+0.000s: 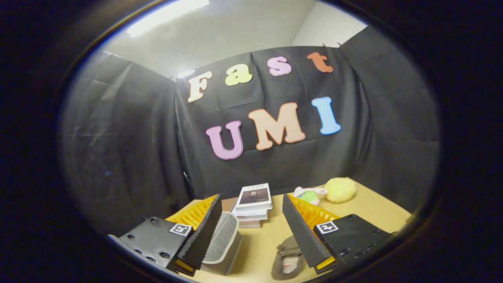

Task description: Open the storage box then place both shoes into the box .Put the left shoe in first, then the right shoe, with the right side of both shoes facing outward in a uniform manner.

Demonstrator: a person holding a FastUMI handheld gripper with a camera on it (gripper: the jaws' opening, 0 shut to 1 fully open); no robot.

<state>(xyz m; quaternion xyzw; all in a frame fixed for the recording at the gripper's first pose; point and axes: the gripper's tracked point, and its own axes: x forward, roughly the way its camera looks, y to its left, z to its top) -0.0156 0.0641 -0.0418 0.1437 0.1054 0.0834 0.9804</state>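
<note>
Gripper [251, 232] hung with fingers spread wide, holding nothing, grey storage box [224, 243] low centre-left beside the left finger, brown shoe [289, 259] at bottom centre by the right finger, long axis running away from the camera, stacked books [253, 204] beyond, plush toys [326, 192] right on the wooden table [373, 212]

No words or numbers can be read on the objects here; the gripper [251, 198], its fingers spread wide apart and pressing on nothing, carries a small white square marker [180, 229] with a black blocky pattern on one finger's housing, and a second marker [327, 227] of the same kind on the other; beyond the fingers, the top book [254, 195] of a stack of books [251, 214] has a white cover with a dark picture and a short line of print above it, too small to make out.
</note>
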